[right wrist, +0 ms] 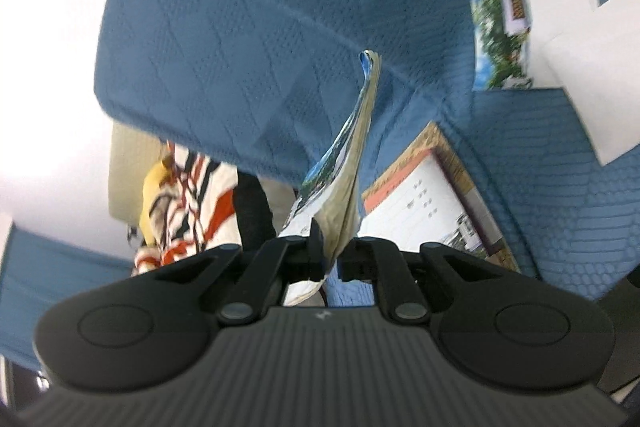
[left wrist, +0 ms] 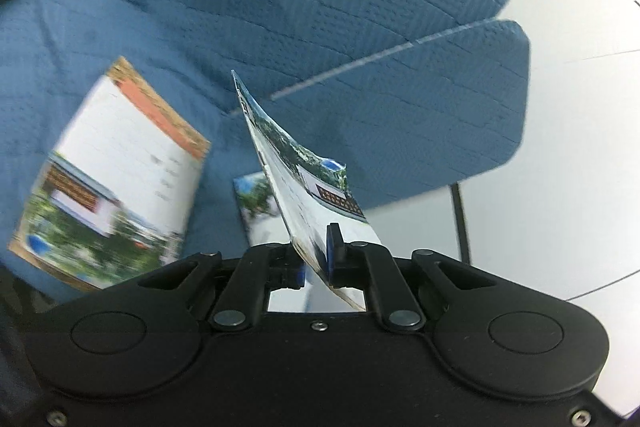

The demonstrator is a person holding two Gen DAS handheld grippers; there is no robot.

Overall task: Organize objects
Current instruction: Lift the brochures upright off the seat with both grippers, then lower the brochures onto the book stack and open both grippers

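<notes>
We carry two glossy printed leaflets, left gripper and right gripper jaws each clamped on one; next, stack them on the blue quilted sofa.

Left gripper, jaws clamped on the lower edge of a printed leaflet that stands edge-on, tilted, upper corner curled, photo side facing right. A second leaflet, blurred, with orange band and white panel, lies flat on the blue quilted sofa to the left; a third leaflet lies near the seat's front edge, partly hidden behind the held one. White tiled floor at right.
</notes>
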